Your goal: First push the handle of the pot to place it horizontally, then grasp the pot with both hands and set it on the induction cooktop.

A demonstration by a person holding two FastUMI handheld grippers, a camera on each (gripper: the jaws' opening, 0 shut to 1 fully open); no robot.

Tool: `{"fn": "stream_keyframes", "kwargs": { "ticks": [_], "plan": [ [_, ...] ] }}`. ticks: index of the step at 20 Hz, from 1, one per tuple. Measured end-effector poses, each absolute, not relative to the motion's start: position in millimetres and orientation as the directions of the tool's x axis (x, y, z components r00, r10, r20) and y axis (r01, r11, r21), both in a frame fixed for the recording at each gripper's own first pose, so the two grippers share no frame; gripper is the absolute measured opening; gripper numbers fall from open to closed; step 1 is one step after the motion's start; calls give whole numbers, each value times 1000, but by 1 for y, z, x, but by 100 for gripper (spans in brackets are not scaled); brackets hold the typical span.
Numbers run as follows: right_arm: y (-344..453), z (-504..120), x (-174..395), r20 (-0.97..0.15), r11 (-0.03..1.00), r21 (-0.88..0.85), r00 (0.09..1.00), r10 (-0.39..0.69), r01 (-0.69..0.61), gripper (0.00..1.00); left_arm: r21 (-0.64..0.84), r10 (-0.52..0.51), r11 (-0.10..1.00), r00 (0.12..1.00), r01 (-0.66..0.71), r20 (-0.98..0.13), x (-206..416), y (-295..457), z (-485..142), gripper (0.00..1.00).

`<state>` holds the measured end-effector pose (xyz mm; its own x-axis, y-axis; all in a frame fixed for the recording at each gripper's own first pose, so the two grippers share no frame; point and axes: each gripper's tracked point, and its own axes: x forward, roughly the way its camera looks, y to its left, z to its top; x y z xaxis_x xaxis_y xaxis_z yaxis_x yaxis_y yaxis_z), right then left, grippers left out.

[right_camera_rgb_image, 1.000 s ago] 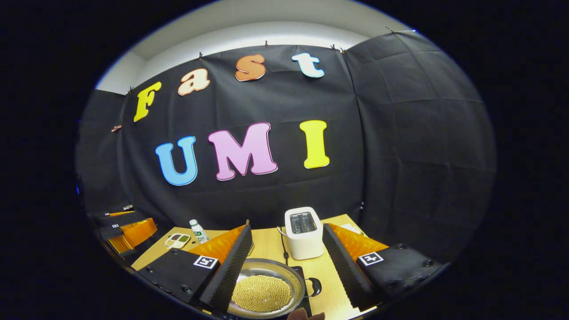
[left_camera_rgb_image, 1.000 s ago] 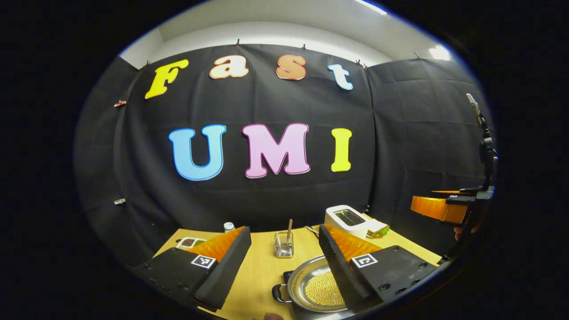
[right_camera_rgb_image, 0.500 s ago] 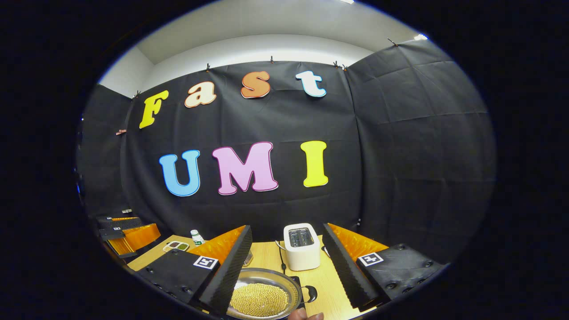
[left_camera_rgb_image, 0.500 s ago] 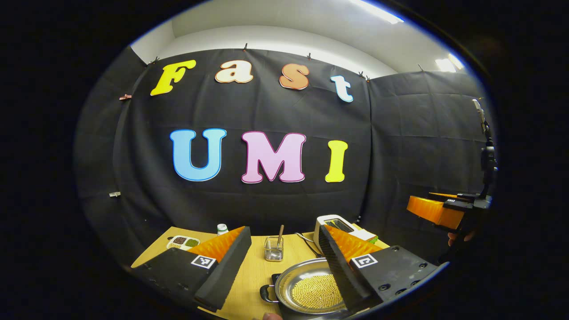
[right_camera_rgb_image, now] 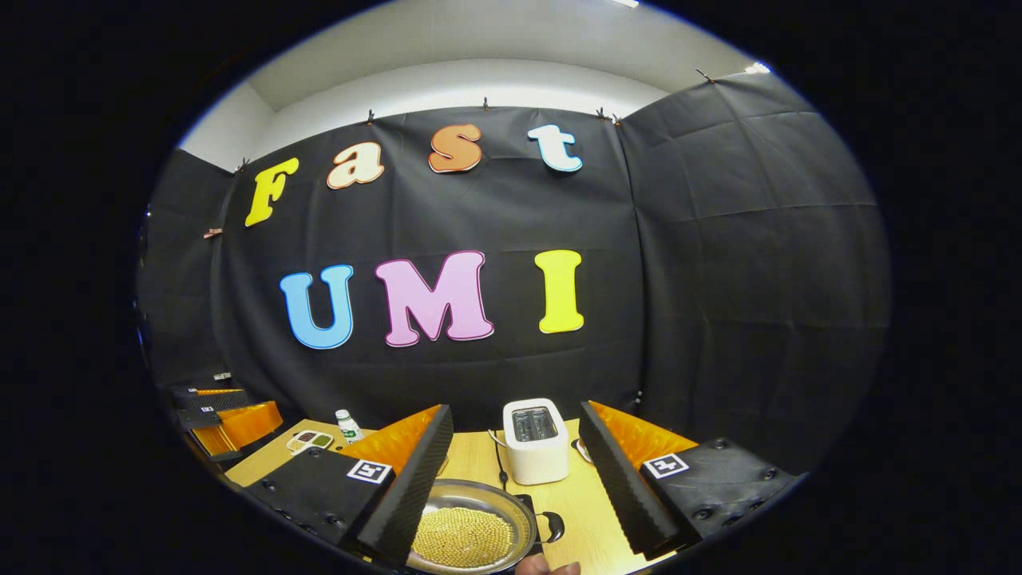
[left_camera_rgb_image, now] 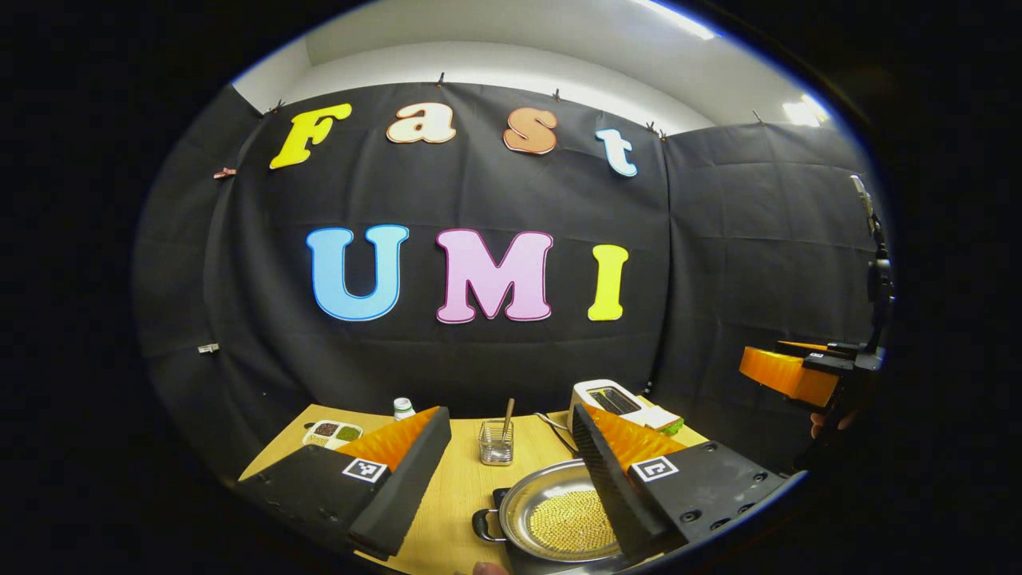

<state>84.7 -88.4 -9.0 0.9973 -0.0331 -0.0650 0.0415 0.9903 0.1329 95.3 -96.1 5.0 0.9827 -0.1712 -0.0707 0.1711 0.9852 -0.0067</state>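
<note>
Below both spread tongs (left_camera_rgb_image: 511, 487) (right_camera_rgb_image: 515, 479), the pot (left_camera_rgb_image: 559, 515) (right_camera_rgb_image: 467, 531) sits with handles pointing sideways.

both cameras tipped upward, pot (left_camera_rgb_image: 559, 515) and toaster (right_camera_rgb_image: 535, 442) sitting lower in view

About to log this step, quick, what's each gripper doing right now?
Left gripper: jaws open, holding nothing, raised over the pot.
Right gripper: jaws open, holding nothing, also over the pot.

Wooden table (left_camera_rgb_image: 467, 487): toaster (right_camera_rgb_image: 535, 442), glass cup (left_camera_rgb_image: 496, 443), bottle (right_camera_rgb_image: 346, 426), seemingly a cooktop (left_camera_rgb_image: 499, 503).
</note>
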Motion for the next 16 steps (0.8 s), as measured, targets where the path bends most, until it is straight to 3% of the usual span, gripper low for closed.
{"fn": "stream_keyframes", "kwargs": {
  "ticks": [16],
  "plan": [
    [-90,-12,85,-72,991,126,997,-40,49,98,2,-169,986,982,169,-81,99,-94,2,96]
  ]
}}
